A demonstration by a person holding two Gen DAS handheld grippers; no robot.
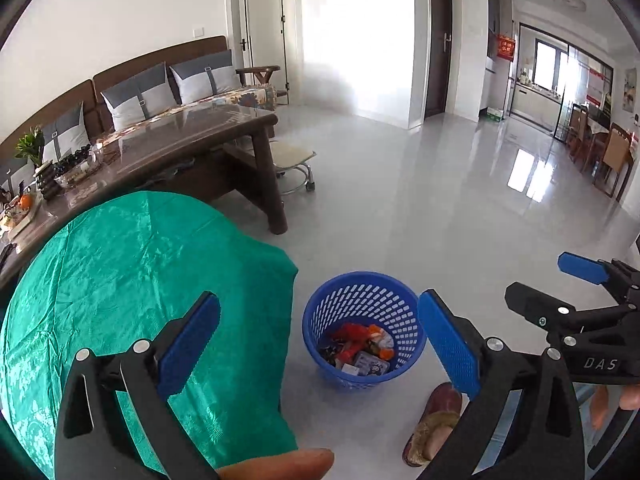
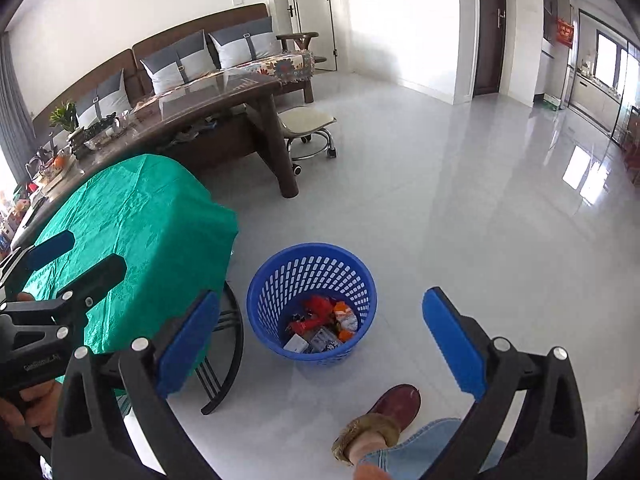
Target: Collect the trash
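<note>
Both my grippers hang spread and empty above the blue perforated plastic basket [image 1: 362, 326].

My left gripper [image 1: 320, 340] points down at the floor, its blue-padded fingers wide apart, nothing between them; the basket sits low centre, holding red, orange and grey wrappers [image 1: 360, 348]. My right gripper [image 2: 320, 340] tilts down likewise, fingers apart. The small table under a green cloth [image 2: 132, 232] stands just left of the basket, and my maroon slipper [image 2: 384, 412] shows at the bottom.
</note>
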